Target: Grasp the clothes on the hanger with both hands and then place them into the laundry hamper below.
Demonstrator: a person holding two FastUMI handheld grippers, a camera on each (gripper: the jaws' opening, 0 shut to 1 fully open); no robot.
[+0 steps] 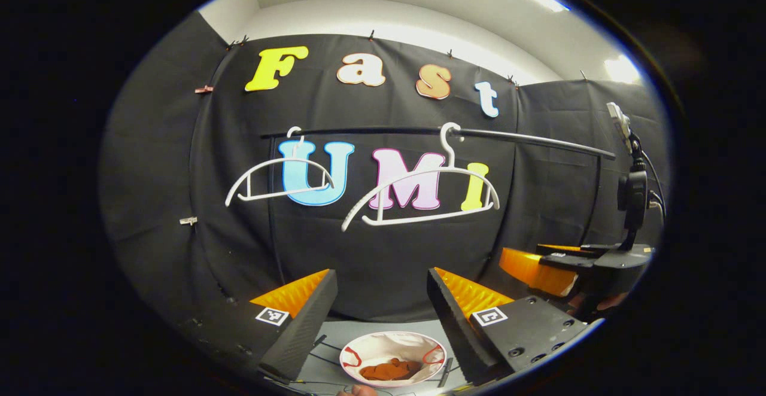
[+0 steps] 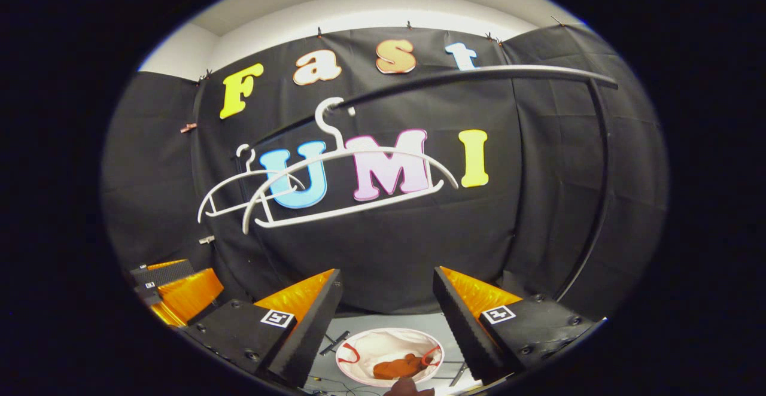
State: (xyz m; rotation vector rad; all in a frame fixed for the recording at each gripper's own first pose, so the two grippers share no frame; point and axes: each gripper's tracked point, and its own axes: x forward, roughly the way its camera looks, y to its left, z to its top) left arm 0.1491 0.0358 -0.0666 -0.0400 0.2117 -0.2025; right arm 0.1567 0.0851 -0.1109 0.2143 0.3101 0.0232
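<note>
Rust-brown cloth, a crumpled garment (image 1: 392, 370), lies in the bottom of the round white fabric laundry hamper with red handles (image 1: 359, 348), on the floor directly below and between my two tools. Both white plastic hangers on the black rail (image 1: 538, 140) hang bare: the nearer hanger (image 1: 422, 195) sits ahead of my left gripper (image 1: 381, 300), the farther hanger (image 1: 278, 177) off to its left. My left gripper's fingers stand spread with nothing between them; my right gripper (image 2: 388, 300) is likewise spread and empty. In the left gripper view the right gripper shows at the right edge, level with mine; in the right gripper view the left one shows at the lower left, so the two hold side by side, neither clearly nearer the hamper. The garment lies down and slightly forward of both, with no clear long axis, just a heap. I judge the placing done; any coming move is only to draw back. A hand shows at the hamper's near rim.
</note>
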